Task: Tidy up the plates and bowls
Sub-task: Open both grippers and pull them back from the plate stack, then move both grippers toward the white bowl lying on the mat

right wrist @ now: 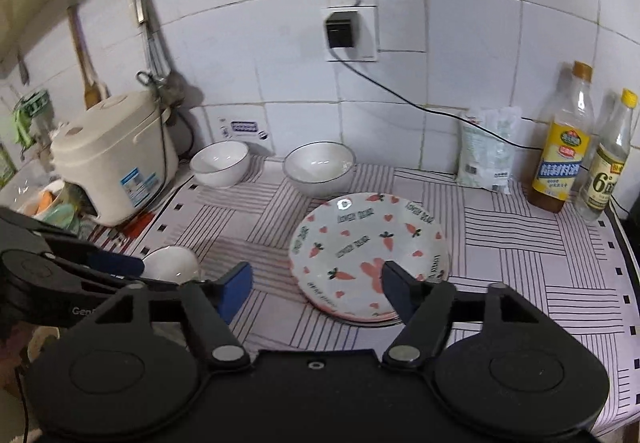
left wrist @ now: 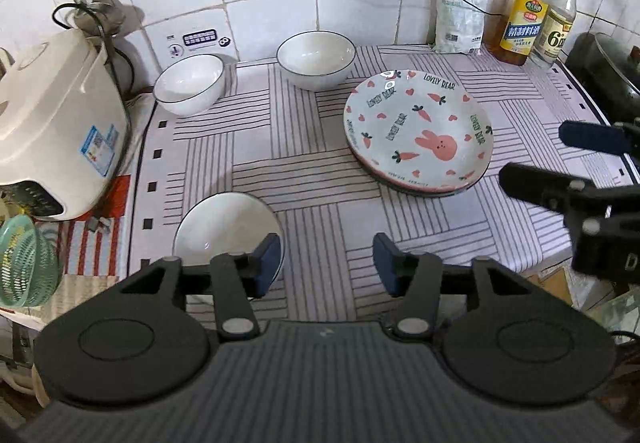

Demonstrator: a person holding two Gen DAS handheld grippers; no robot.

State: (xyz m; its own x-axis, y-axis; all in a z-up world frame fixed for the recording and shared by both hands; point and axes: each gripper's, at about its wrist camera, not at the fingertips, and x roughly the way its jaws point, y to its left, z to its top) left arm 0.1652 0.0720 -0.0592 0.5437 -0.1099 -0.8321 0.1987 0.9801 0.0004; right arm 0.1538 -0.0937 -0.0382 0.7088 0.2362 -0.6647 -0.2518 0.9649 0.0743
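Your left claw (left wrist: pixel 326 263) is held low over the near edge of the counter (left wrist: pixel 520 115), pointing toward the far tiled wall, its blue pads (left wrist: pixel 268 259) spread wide with nothing between them. The left pad overlaps the near bowl (left wrist: pixel 224 227), which sits on the striped cloth just ahead and to the left; whether it touches the rim cannot be told.

Your right claw (right wrist: pixel 316 291) is held level and aimed the same way, jaws likewise spread and empty. Its right pad (right wrist: pixel 400 295) overlaps the near rim of the plate stack (right wrist: pixel 368 251); contact cannot be judged. In the left wrist view your right claw (left wrist: pixel 560 159) enters from the right edge, pointing leftward toward the plate stack (left wrist: pixel 418 131).

The stack is topped by a rabbit-and-carrot plate and lies right of centre on the counter, with darker plate edges showing beneath it. Two more white bowls stand upright at the far side: the far left bowl (left wrist: pixel 190 85) just beside the rice cooker (left wrist: pixel 56 131), and the far middle bowl (left wrist: pixel 316 59) close behind the plates, apart from them.

At the far right stand two bottles (left wrist: pixel 538 11) and a white packet (left wrist: pixel 460 19) against the wall. A green colander (left wrist: pixel 24 263) sits at the near left
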